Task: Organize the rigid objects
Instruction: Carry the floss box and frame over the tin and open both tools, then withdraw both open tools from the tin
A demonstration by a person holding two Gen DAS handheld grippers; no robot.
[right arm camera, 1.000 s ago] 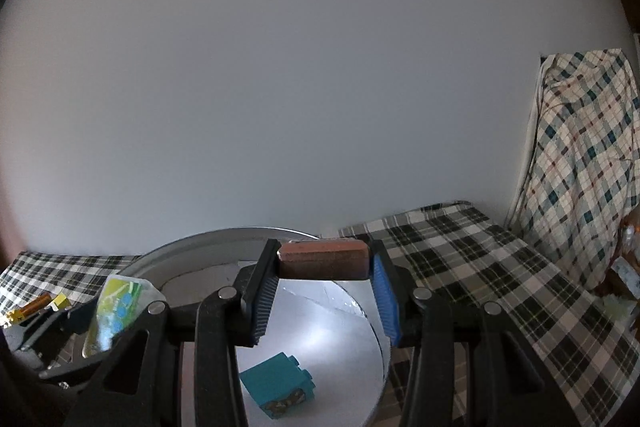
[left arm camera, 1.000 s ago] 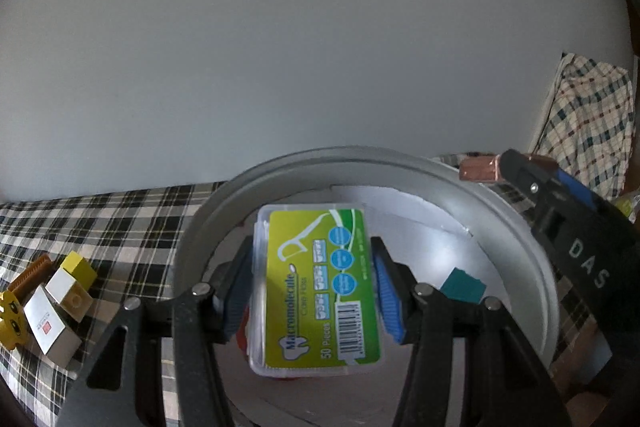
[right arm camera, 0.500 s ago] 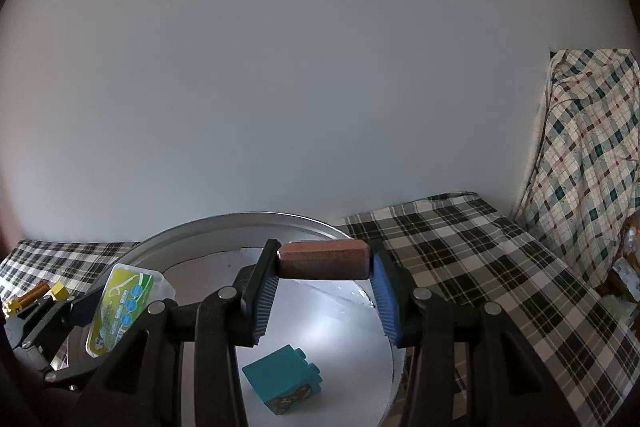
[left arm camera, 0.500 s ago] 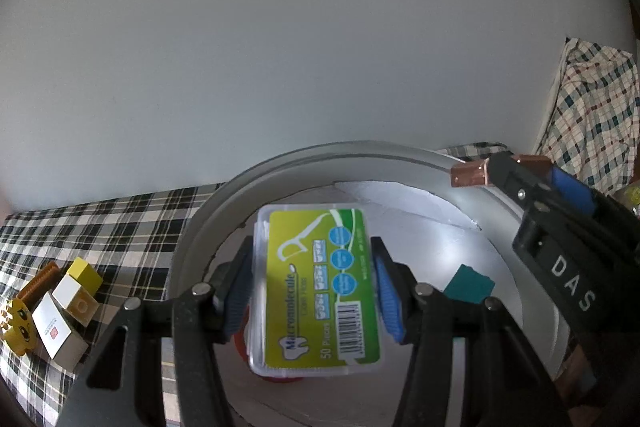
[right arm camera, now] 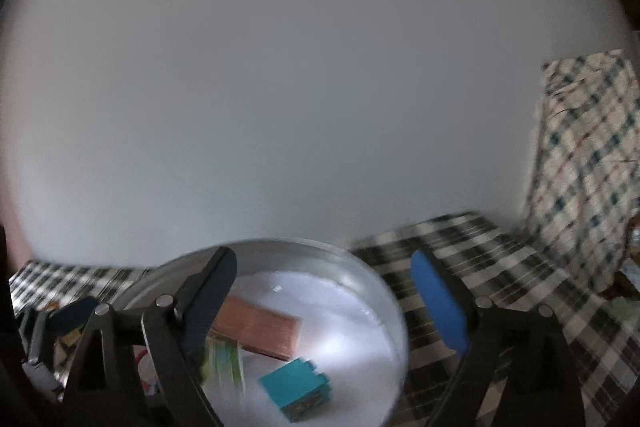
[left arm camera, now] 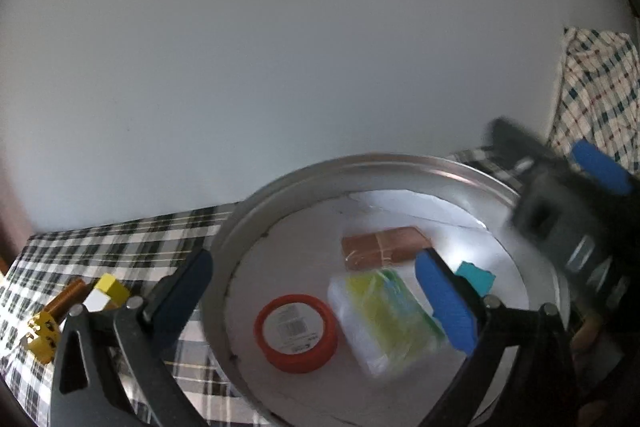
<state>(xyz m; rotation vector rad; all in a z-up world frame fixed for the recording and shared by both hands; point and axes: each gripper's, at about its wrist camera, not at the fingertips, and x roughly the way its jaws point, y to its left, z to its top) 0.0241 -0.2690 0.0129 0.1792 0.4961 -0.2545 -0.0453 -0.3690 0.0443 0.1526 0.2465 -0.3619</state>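
**A:** What is shown over the metal basin (left arm camera: 400, 163)?

**B:** Two hand-held grippers are seen above it, both with jaws opening and nothing pressed between the pads. The left gripper (left arm camera: 316, 291) is spread wide over a floss-pick box (left arm camera: 386, 319), which is blurred and appears to be dropping or just landed on the white lining. The right gripper (right arm camera: 324, 307) is likewise parted above a brown block (right arm camera: 260, 327) that lies flat in the basin.

**A:** And where are the other pieces found?

**B:** A red-rimmed lid (left arm camera: 296, 333) is lying just beside the box, and a teal brick (right arm camera: 298, 389) is set near the basin's right wall. On the checked cloth (left arm camera: 120, 239), well apart from the basin, a yellow-and-white brick (left arm camera: 106, 293) and a brass-coloured bolt (left arm camera: 66, 301) are left uncollected.

**A:** How is this release best done?

**B:** The jaws should probably be kept fully spread until both things have settled, so nothing is snagged on a pad. The grippers are then best lifted straight up clear of the rim, one at a time, since the two are crowded close together. The pieces on the cloth would likely be fetched next.
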